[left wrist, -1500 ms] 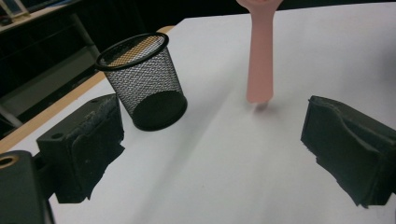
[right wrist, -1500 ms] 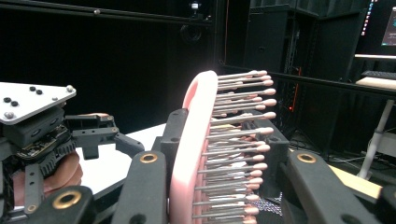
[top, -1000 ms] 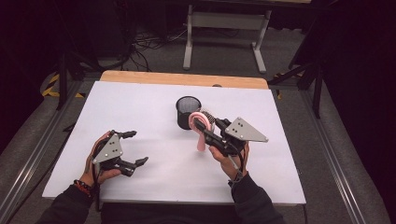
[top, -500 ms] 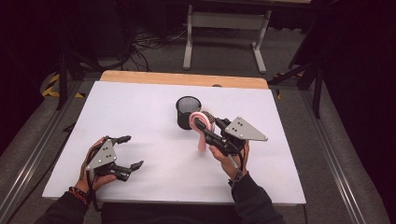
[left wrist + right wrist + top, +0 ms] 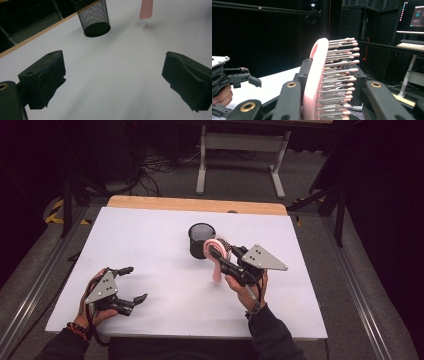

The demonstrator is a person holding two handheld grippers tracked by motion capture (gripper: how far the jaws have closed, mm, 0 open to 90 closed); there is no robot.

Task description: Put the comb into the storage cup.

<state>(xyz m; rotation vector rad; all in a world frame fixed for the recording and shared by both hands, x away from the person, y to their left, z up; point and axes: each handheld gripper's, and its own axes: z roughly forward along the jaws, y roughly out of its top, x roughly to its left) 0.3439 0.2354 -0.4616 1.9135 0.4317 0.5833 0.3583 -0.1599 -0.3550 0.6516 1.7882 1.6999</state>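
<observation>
My right gripper (image 5: 220, 253) is shut on the head of a pink hairbrush (image 5: 215, 251) and holds it just off the table, right of a black mesh cup (image 5: 201, 240). The brush's handle hangs down toward the white board. In the right gripper view the brush (image 5: 315, 82) stands upright between the jaws, its metal bristles pointing right. My left gripper (image 5: 135, 283) stands open near the front left of the board, nothing between its pads (image 5: 47, 75). The left gripper view looks across to the mesh cup (image 5: 95, 18) and the tip of the pink handle (image 5: 146, 8).
The white board (image 5: 150, 245) lies on a wooden table whose far edge (image 5: 195, 205) shows as a tan strip. A grey stand's legs (image 5: 240, 165) are on the floor beyond it. My left gripper (image 5: 237, 77) shows far left in the right gripper view.
My left gripper has drifted a little toward the near left corner of the board and sunk slightly, still open. The right gripper and brush have kept still.
</observation>
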